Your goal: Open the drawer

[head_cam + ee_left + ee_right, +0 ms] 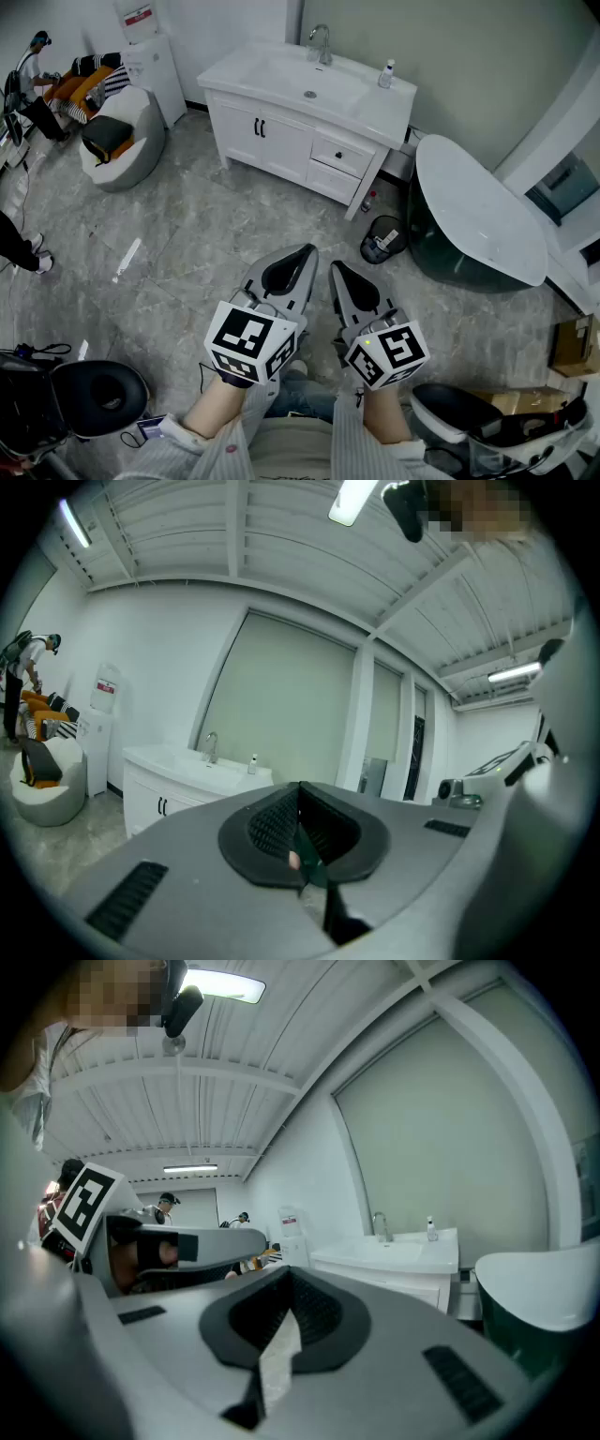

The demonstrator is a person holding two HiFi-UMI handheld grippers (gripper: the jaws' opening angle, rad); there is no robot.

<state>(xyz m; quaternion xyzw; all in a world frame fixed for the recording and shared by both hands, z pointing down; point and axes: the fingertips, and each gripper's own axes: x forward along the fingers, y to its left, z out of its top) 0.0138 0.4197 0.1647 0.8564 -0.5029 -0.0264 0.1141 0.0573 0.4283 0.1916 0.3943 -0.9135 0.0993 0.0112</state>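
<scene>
A: Looking from the head view, where is the drawer [354, 161] found?
B: It is set at the vanity [239, 131] front's right edge, well apart from the left gripper [306, 251] and right gripper [336, 268].
A: Left gripper view?
B: Jaws are pressed together, empty.
A: Right gripper view?
B: Likewise closed on nothing. A rigid, sliding front is expected; its small knob [338, 156] should be pinched.

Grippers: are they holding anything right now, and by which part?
Nothing is held. The left gripper and the right gripper are both shut with nothing between their jaws, far from the drawer.
</scene>
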